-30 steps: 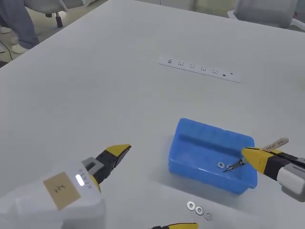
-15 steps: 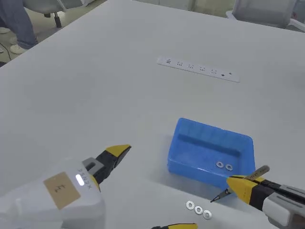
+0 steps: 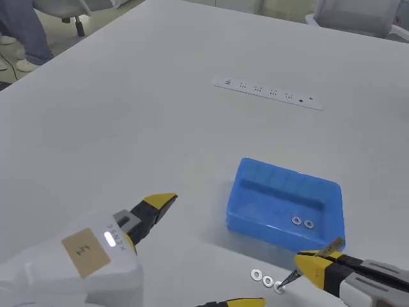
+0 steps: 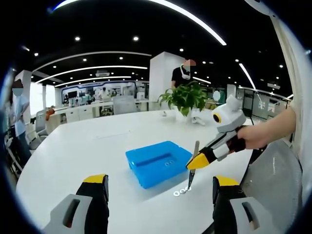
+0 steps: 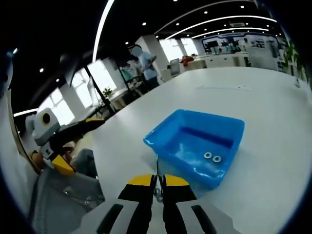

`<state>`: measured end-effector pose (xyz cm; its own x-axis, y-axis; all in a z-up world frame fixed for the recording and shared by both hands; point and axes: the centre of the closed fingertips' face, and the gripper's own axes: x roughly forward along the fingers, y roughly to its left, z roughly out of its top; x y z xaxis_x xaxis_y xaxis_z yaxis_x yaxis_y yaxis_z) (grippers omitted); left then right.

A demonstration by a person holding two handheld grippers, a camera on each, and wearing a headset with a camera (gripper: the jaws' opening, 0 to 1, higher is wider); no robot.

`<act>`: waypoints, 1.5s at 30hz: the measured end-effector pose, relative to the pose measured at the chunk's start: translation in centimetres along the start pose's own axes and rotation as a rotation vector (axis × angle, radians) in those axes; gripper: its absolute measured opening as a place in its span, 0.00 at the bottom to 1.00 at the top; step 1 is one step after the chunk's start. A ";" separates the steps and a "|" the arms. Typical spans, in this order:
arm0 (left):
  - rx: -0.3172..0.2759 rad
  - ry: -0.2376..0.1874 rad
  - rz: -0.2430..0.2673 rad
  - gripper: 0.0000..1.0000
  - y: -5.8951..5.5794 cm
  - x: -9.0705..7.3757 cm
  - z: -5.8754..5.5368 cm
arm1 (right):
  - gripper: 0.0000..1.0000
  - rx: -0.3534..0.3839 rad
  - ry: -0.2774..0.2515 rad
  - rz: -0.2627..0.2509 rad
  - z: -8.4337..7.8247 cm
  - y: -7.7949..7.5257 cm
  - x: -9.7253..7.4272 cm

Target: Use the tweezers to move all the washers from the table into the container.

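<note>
A blue container sits on the white table with two washers lying in it. Three more washers lie in a row on the table just in front of it. My right gripper is shut on the tweezers, whose tip touches down at the rightmost table washer. In the right gripper view the tweezers stick out of my right gripper towards the container. My left gripper hovers open at the near left, holding nothing. From the left gripper view, my left gripper faces the container.
A white power strip lies flat on the table beyond the container. Chair bases stand past the far table edge. Wide bare tabletop stretches to the left. People stand in the background of the gripper views.
My right gripper with the tweezers has moved out of the container and down to the washers on the table. A second washer now lies in the container. The left gripper has stayed put.
</note>
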<state>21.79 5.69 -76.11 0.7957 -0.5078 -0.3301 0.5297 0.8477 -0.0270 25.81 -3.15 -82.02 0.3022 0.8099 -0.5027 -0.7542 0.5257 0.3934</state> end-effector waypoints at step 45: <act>0.011 0.006 -0.010 0.89 -0.2 0.1 0.0 | 0.02 -0.407 0.091 0.017 -0.9 3.1 1.5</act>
<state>21.77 5.52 -76.16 0.7887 -0.5154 -0.3352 0.5411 0.8407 -0.0196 23.42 -0.53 -82.23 0.2487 0.7817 -0.5720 -0.9332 0.3516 0.0748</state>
